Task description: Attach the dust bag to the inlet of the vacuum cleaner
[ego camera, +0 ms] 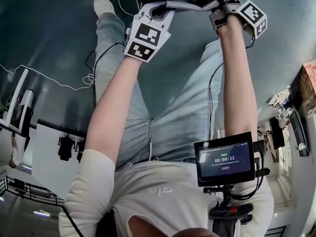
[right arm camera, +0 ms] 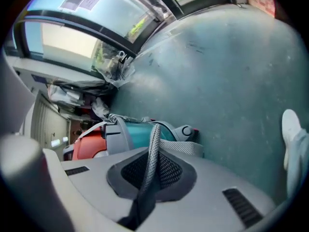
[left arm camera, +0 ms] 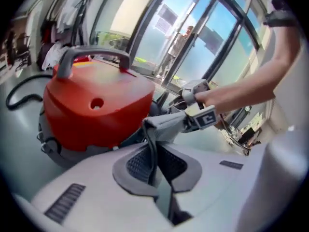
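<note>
Left tool (left arm camera: 153,166): its jaws are pressing together on a fold of the grey dust bag (left arm camera: 166,124).
Right tool (right arm camera: 147,170): its jaws are pinching a grey mesh strip of the same bag, with no gap showing.
Dust bag: it is hanging stretched between the two tools, off the floor and just beside the vacuum cleaner (left arm camera: 96,105); whether it is touching the cleaner cannot be told.
Vacuum cleaner: it is sitting on the floor with its red lid (left arm camera: 111,88) facing up, a grey handle (left arm camera: 94,56) arching over it and a round hole (left arm camera: 96,103) showing in the lid. A black hose (left arm camera: 21,100) is curling away at its far side.
Floor (ego camera: 59,28): a smooth teal-green surface is running under everything. A thin white cable (ego camera: 49,80) and a black cable (ego camera: 91,63) are trailing across it, and the person's white shoe (ego camera: 103,5) is standing on it near the cleaner.
Room: tall glass doors with dark frames (left arm camera: 193,33) are closing off the far side, and a person (left arm camera: 181,45) is standing at the glass. Cluttered shelves (right arm camera: 82,98) are lining one wall.
Writing: a chest-mounted monitor (ego camera: 224,158) is showing 00:00:11, with smaller characters above it too small to read. A pale mark on the white shirt (ego camera: 160,190) and the notices on the glass (left arm camera: 166,16) are coming out too blurred to read.
</note>
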Action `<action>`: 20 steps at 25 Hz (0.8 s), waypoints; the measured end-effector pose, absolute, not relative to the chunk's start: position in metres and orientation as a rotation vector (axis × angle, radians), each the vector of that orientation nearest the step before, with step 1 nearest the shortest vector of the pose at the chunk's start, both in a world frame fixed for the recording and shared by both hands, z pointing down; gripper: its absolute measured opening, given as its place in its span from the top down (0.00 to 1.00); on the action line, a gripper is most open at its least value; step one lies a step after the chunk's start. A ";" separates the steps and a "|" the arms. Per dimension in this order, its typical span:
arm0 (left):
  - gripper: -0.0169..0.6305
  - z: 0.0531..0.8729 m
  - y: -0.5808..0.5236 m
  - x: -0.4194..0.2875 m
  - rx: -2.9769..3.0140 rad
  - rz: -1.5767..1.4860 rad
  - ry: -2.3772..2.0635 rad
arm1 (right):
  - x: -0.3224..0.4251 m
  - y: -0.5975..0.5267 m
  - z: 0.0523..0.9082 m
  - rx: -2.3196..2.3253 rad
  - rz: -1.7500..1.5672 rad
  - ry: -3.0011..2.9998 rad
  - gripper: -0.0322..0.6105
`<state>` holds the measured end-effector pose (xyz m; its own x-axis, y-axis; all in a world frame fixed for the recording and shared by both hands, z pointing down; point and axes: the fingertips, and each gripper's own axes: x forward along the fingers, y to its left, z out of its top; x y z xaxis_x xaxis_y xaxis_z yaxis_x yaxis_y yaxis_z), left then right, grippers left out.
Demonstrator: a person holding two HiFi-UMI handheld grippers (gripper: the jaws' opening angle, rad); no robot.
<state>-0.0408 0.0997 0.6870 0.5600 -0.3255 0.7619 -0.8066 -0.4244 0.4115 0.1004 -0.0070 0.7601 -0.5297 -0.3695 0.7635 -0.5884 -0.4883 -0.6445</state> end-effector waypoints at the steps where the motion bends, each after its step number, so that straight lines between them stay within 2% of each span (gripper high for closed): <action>1: 0.95 0.679 0.102 -0.039 2.027 0.767 -0.890 | 0.100 -0.007 0.762 1.433 2.194 -1.503 0.92; 4: 0.94 0.669 0.115 -0.035 2.073 0.685 -0.764 | 0.093 -0.020 0.744 1.372 2.336 -1.617 0.91; 5: 0.90 0.669 0.121 -0.037 2.087 0.682 -0.722 | 0.090 -0.024 0.737 1.328 2.409 -1.649 0.79; 6: 0.88 0.670 0.126 -0.042 2.099 0.697 -0.697 | 0.087 -0.028 0.730 1.278 2.481 -1.677 0.63; 7: 0.87 0.673 0.129 -0.048 2.104 0.714 -0.692 | 0.087 -0.032 0.722 1.233 2.527 -1.711 0.54; 9: 0.86 0.679 0.129 -0.064 2.083 0.712 -0.717 | 0.096 -0.039 0.706 1.196 2.501 -1.812 0.48; 11: 0.86 0.681 0.127 -0.080 2.050 0.686 -0.755 | 0.114 -0.032 0.691 1.240 2.382 -1.909 0.47; 13: 0.86 0.682 0.126 -0.095 2.033 0.671 -0.785 | 0.135 -0.007 0.684 1.308 2.154 -2.019 0.47; 15: 0.86 0.682 0.126 -0.107 2.015 0.663 -0.808 | 0.138 0.034 0.683 1.229 1.677 -2.179 0.47; 18: 0.87 0.681 0.123 -0.119 1.991 0.667 -0.844 | 0.099 0.098 0.681 0.879 0.885 -2.335 0.47; 20: 0.87 0.676 0.119 -0.121 1.979 0.658 -0.863 | 0.070 0.114 0.685 0.741 0.678 -2.341 0.47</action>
<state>-0.1213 0.1188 0.6756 0.6223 -0.3219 0.7135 -0.7732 -0.3952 0.4960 0.0704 0.1136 0.6847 -0.6740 -0.3397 0.6560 -0.6377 0.7159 -0.2844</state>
